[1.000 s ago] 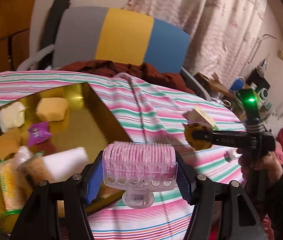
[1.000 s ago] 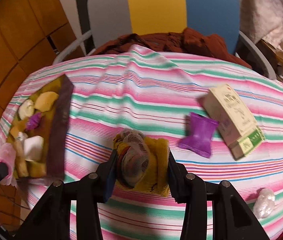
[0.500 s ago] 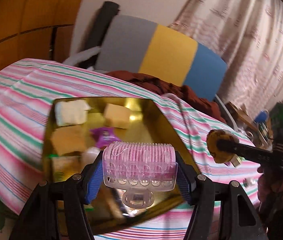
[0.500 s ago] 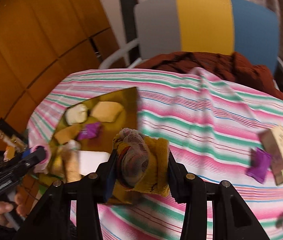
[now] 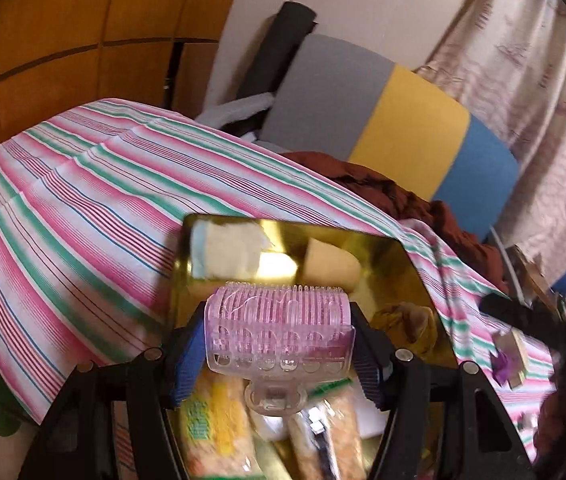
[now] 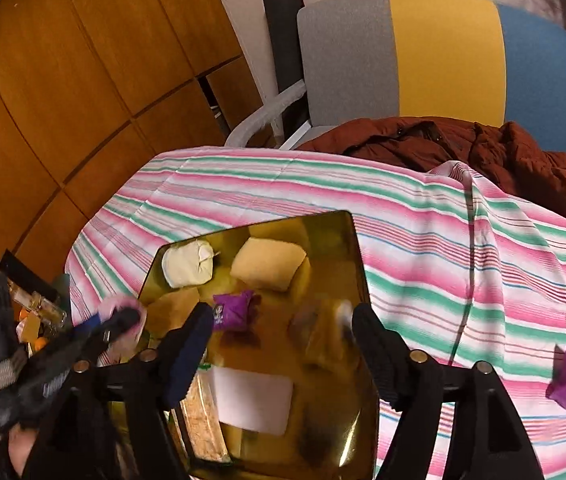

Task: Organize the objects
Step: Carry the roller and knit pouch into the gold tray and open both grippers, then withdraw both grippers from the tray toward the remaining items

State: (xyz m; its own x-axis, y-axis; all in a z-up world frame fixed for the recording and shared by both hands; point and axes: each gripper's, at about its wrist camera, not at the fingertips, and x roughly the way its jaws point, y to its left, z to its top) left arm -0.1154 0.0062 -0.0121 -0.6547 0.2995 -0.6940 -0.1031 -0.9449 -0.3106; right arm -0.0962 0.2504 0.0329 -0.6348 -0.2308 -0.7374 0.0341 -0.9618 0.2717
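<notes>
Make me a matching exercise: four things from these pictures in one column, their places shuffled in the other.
1. pink hair roller
2. white pad
3. brown jacket
4. small box

A. on the chair
B. in the gold tray
C. clamped in the left tongs
D. on the striped cloth, outside the tray

Pairs: 1-C, 2-B, 3-A, 4-D

blurred brown lump (image 6: 315,330), tray (image 6: 357,264) front cut off

Pink hair roller (image 5: 279,330) clamped crosswise in left gripper (image 5: 279,344); yellow net bundle (image 6: 319,332), blurred, between parted right gripper (image 6: 283,332) fingers, above gold tray (image 6: 357,264).
</notes>
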